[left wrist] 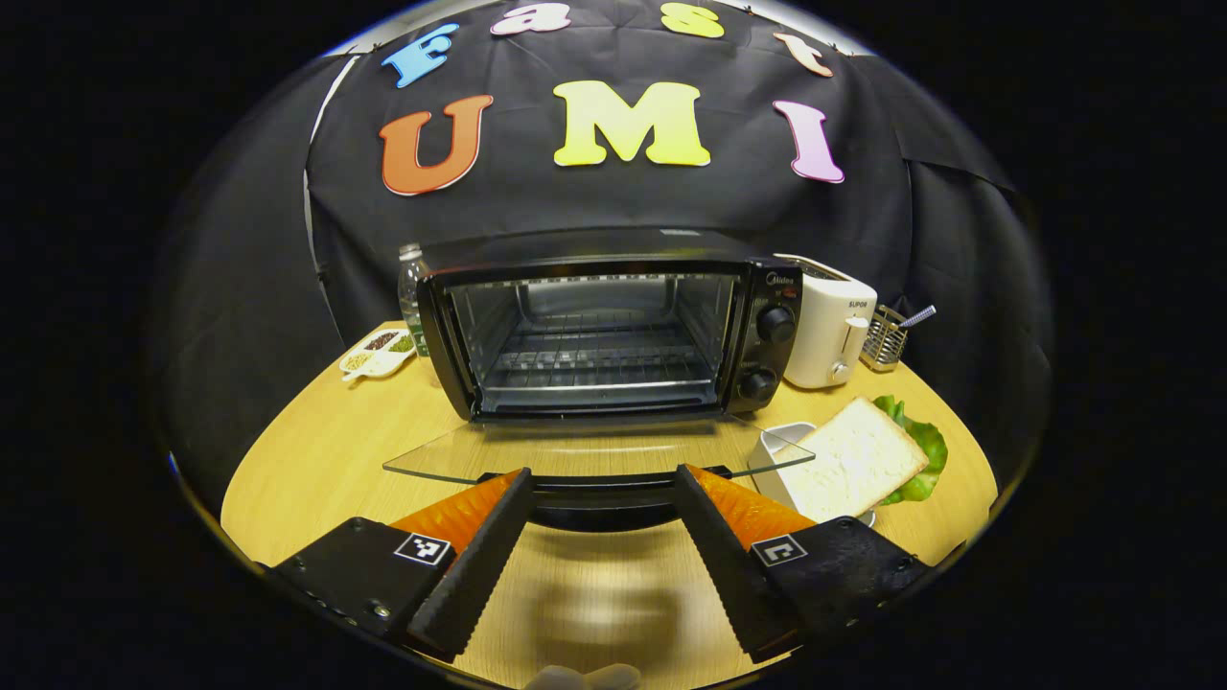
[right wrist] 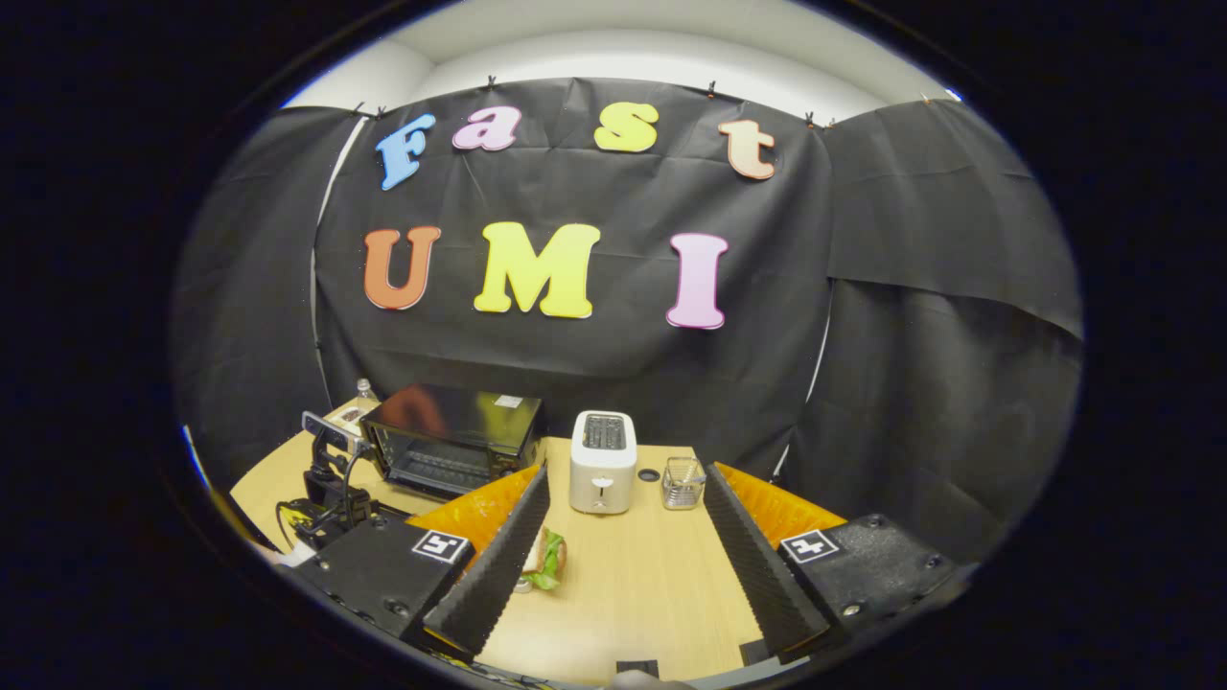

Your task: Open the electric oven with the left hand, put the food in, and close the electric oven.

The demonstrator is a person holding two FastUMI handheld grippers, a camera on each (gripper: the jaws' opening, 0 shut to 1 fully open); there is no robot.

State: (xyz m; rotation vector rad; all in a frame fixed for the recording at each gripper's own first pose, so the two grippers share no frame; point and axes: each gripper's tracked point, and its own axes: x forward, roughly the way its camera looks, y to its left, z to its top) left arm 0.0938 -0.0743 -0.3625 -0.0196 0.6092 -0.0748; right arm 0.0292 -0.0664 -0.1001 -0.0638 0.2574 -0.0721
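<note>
From the left gripper view, my left gripper (left wrist: 602, 498) sat low over the table (left wrist: 316, 470) with its jaws apart, straddling the handle (left wrist: 599, 486) at the near edge of the oven door (left wrist: 575, 450), not pinching it as far as I could tell. The glass door lay folded down flat. Just right of it the slice of bread (left wrist: 853, 460), the food for this job, rested on a lettuce leaf (left wrist: 925, 450) beside a small white cup (left wrist: 778, 443). Beyond the door the oven (left wrist: 613, 326) stood open, its wire rack (left wrist: 594, 369) bare, with a toaster (left wrist: 826, 321) to the right and a seasoning tray (left wrist: 379, 353) to the left.

In the right gripper view, my right gripper (right wrist: 623, 537) hovered higher and nearer, jaws wide apart and holding nothing, well short of the bread (right wrist: 546, 561).

I judged the opening done and the loading in hand. Next, the right gripper would need to drop to the bread, close on its edge, and carry it left onto the rack.
</note>
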